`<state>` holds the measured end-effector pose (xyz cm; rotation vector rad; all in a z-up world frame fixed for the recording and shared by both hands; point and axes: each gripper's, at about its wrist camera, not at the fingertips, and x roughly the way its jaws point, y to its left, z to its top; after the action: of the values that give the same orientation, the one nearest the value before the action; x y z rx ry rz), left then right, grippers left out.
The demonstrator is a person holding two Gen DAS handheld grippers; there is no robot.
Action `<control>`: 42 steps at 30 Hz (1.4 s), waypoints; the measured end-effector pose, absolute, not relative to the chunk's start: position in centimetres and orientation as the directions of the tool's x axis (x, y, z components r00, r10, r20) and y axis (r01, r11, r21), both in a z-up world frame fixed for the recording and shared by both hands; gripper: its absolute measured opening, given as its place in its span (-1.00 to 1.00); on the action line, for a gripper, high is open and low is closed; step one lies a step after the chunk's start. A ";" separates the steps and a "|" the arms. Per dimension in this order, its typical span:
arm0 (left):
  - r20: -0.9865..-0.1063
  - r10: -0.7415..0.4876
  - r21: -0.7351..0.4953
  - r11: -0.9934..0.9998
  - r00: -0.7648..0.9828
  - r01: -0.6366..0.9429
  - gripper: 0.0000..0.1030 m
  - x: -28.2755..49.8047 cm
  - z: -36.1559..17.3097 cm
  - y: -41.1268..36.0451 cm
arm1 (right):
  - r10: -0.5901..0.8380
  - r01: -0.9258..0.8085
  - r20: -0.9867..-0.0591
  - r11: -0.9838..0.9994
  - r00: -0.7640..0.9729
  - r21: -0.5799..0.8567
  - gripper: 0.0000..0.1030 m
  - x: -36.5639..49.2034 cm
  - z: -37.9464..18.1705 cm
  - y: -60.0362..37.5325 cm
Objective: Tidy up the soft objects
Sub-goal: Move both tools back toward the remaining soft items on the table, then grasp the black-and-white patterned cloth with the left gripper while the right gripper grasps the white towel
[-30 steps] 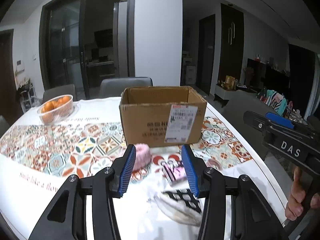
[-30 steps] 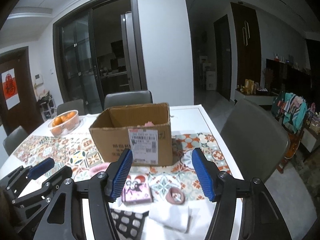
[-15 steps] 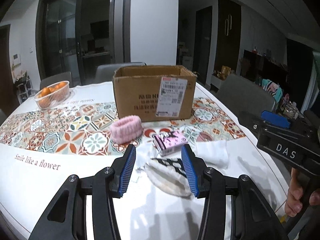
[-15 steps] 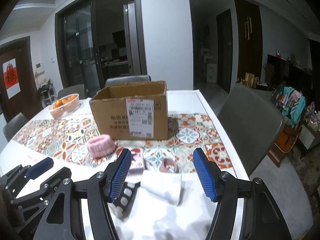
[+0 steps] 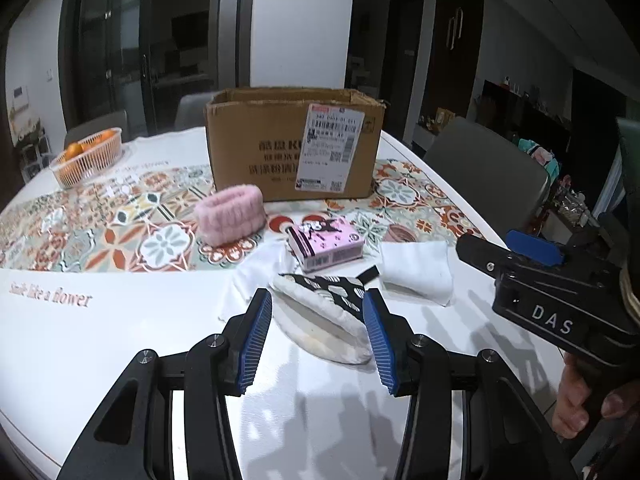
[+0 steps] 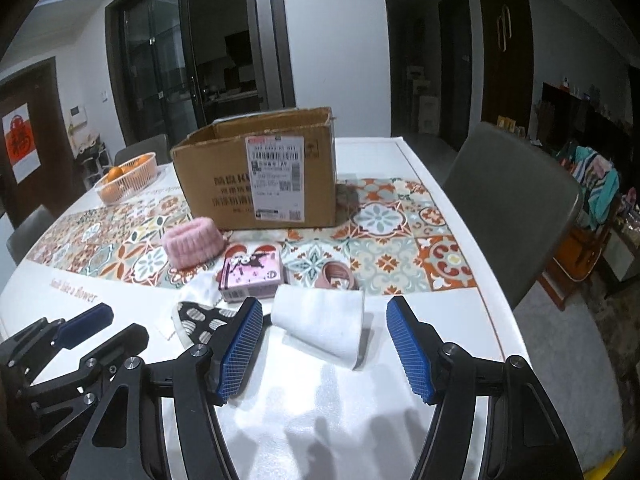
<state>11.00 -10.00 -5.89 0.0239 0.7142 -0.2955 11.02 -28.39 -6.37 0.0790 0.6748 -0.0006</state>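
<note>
We pulled both grippers back toward table's (image 5: 120, 344) near edge, low over soft items. Left gripper (image 5: 318, 340), fingers apart, framed patterned slipper (image 5: 324, 312); right gripper (image 6: 326, 346), also apart and empty, faced folded white cloth (image 6: 324, 326). Cardboard box (image 5: 294, 148) stood mid-table behind them. First pickup looked imminent.

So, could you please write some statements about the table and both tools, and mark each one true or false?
1. Both the left tool and the right tool are open and hold nothing. True.
2. The pink fuzzy band lies inside the cardboard box. False: it lies on the table, in front of the box.
3. The white folded cloth lies just ahead of the right tool. True.
4. The basket of oranges is right of the box. False: it is on the left.
5. The box is closed. False: its top is open.
</note>
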 end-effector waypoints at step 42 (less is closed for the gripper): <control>-0.745 -0.310 -0.176 0.945 0.590 0.274 -0.28 16.8 -10.8 -11.2 | 0.111 -0.028 -0.764 0.992 0.636 0.121 0.26 17.9 -14.2 -29.2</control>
<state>16.80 -11.20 -10.77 -0.0441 0.8760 -0.3404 17.88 -29.15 -14.23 0.1015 0.8788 0.0797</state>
